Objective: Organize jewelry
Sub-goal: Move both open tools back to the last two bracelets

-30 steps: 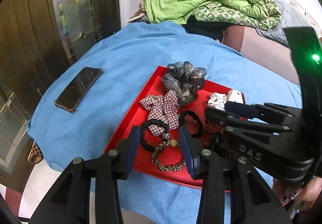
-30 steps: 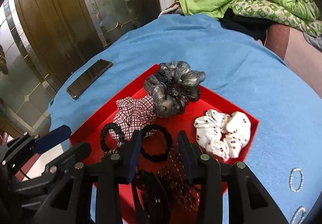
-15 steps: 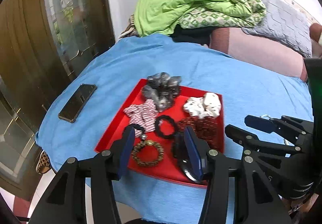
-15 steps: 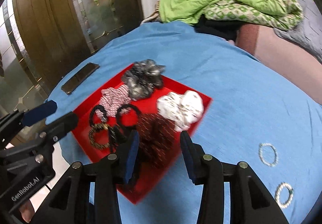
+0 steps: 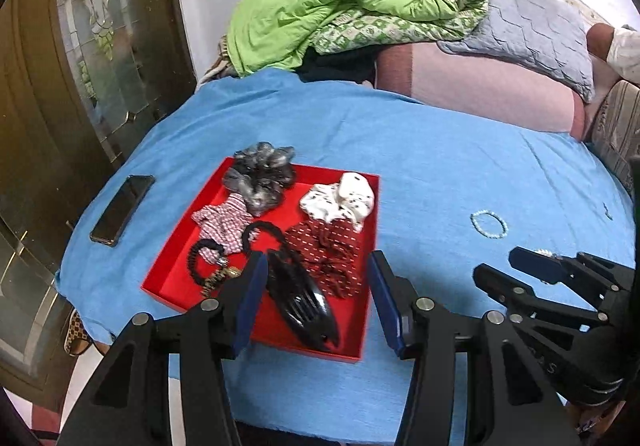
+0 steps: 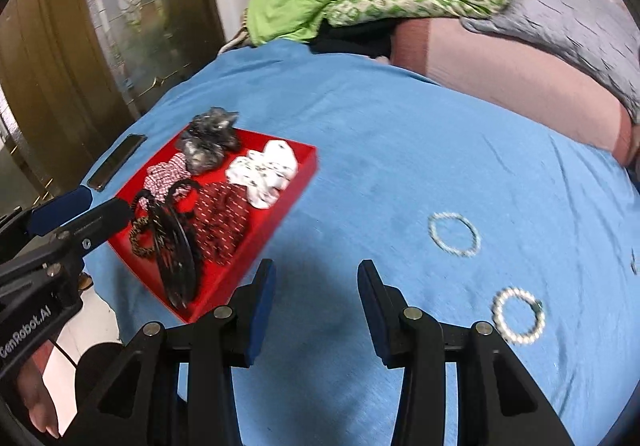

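A red tray [image 5: 176,278] [image 6: 296,181] on the blue cloth holds several scrunchies, black hair ties, a leopard hair tie and a black claw clip [image 5: 304,306] [image 6: 176,258]. A pale bead bracelet [image 5: 489,224] [image 6: 454,234] lies on the cloth right of the tray. A second pearl bracelet [image 6: 519,320] lies nearer the front. My left gripper [image 5: 318,294] is open and empty above the tray's front edge. My right gripper [image 6: 316,302] is open and empty over bare cloth, between the tray and the bracelets.
A black phone [image 5: 122,209] lies on the cloth left of the tray. Piled green bedding [image 5: 340,9] and a grey quilt [image 5: 528,29] sit behind on a pink sofa. A wood and glass door [image 5: 80,65] stands at the left.
Both grippers have pulled back and up from the tray. The right gripper has swung right, over bare cloth toward the bracelets. The claw clip now lies in the tray.
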A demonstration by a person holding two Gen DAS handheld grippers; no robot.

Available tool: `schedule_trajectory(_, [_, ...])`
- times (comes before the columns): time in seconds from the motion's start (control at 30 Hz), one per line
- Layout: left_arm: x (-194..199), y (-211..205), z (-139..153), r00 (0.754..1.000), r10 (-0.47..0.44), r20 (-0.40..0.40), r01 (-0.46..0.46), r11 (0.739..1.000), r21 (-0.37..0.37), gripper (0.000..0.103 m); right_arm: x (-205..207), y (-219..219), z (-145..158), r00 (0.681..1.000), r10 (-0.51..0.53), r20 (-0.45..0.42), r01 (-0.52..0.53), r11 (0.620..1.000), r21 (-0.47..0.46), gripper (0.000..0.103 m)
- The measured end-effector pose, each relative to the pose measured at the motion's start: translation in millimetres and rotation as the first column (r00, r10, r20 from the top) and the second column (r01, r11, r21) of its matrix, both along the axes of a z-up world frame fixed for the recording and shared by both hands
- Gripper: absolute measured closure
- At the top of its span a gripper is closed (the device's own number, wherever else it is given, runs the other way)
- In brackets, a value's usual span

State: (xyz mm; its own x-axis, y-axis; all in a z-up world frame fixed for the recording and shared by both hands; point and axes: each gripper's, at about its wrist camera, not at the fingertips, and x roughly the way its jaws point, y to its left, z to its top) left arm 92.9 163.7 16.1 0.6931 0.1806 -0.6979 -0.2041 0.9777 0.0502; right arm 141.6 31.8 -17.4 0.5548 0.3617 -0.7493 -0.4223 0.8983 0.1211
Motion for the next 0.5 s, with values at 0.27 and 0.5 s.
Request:
schedule_trajectory(0.27, [7.6,-35.1,-4.7,0.997,-0.068,-0.03,0.067,0.998,-0.013,0.052,-15.0,-62.7,-9.4,0.996,-0.093,0.004,0.093,0.996,-0.009,0.055])
schedule_trajectory(0.5, [36.1,-79.0,-16.2,0.985,-0.16,-0.07,0.159,0.987,-0.03,0.052,-15.5,-141.3,-27.7,0.968,-0.247,-0.042,0.247,0.969,-0.009,0.054])
